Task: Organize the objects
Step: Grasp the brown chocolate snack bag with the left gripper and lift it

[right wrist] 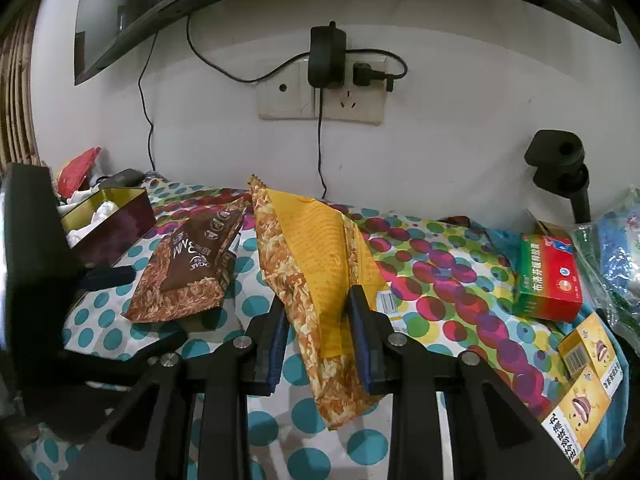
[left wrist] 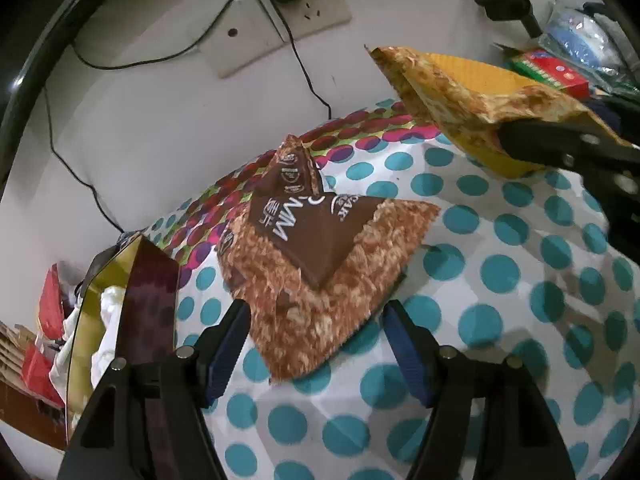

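Observation:
A brown snack bag (left wrist: 320, 264) (right wrist: 188, 264) lies flat on the polka-dot cloth (left wrist: 492, 320). My left gripper (left wrist: 316, 312) (right wrist: 148, 306) is open, one finger on each side of the bag's near corner, and its pads do not press on it. A yellow snack bag (right wrist: 316, 248) (left wrist: 460, 80) stands tilted above the cloth, its lower end pinched between the pads of my right gripper (right wrist: 316, 300) (left wrist: 504, 136), which is to the right of the brown bag.
A dark red tin (left wrist: 152, 280) (right wrist: 120, 224) with white stuff inside stands left of the brown bag. A red-green box (right wrist: 548, 280), yellow cartons (right wrist: 584, 400) and a plastic bag (right wrist: 616, 256) crowd the right. The wall behind carries a socket (right wrist: 324, 96) with hanging cables.

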